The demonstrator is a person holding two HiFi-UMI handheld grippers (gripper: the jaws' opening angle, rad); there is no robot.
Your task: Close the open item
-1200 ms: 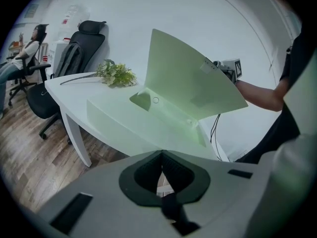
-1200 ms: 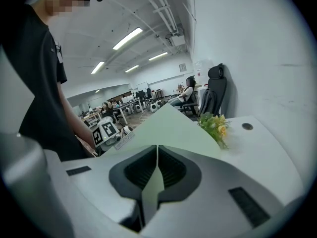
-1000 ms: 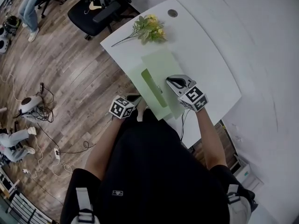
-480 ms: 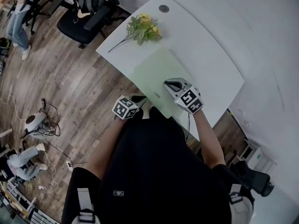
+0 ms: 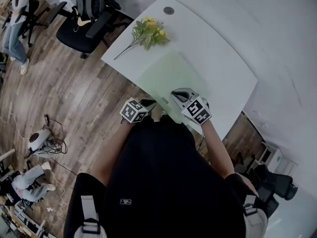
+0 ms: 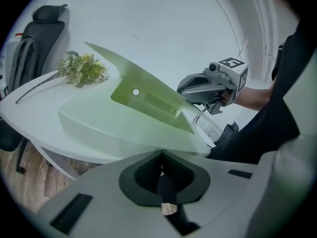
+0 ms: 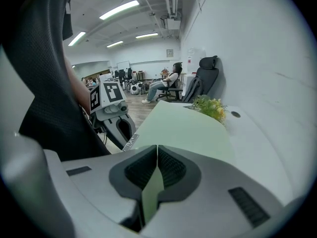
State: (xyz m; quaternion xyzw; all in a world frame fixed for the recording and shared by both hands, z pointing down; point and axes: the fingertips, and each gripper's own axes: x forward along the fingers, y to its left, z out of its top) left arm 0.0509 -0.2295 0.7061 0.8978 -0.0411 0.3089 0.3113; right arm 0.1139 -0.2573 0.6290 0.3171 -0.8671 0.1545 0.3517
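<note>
Head view: a white table (image 5: 223, 63) runs slantwise before the person; the pale green folder (image 5: 166, 73) lies on the table against its near edge, about midway along it; a bunch of yellow flowers (image 5: 148, 32) lies on the table's far part, and a round grommet (image 5: 169, 10) sits at the table's far corner; a black office chair (image 5: 81, 26) stands on the wood floor beyond the table's far left side.

The right gripper (image 5: 180, 94) hangs over the table's near edge, at the folder's near corner; the left gripper (image 5: 148, 104) hangs just off that same edge, over the floor and not over the tabletop.

Left gripper view: the left gripper's (image 6: 161, 155) jaws are pressed together with no part of the folder between them; ahead, the folder (image 6: 94, 120) rests on the table (image 6: 25, 108) with its cover (image 6: 148, 81) tilted up above the lower half, so that a darker green inner pocket shows; the right gripper (image 6: 200, 86) meets the raised cover at its near corner; the flowers (image 6: 81, 68) lie farther along the table.

Right gripper view: the right gripper's (image 7: 157, 150) jaws are clamped on a thin green sheet, the cover's (image 7: 190, 128) edge; the cover stretches away over the table (image 7: 257, 133) toward the flowers (image 7: 210, 107); the left gripper (image 7: 116, 123) stands beside the table's near edge.
</note>
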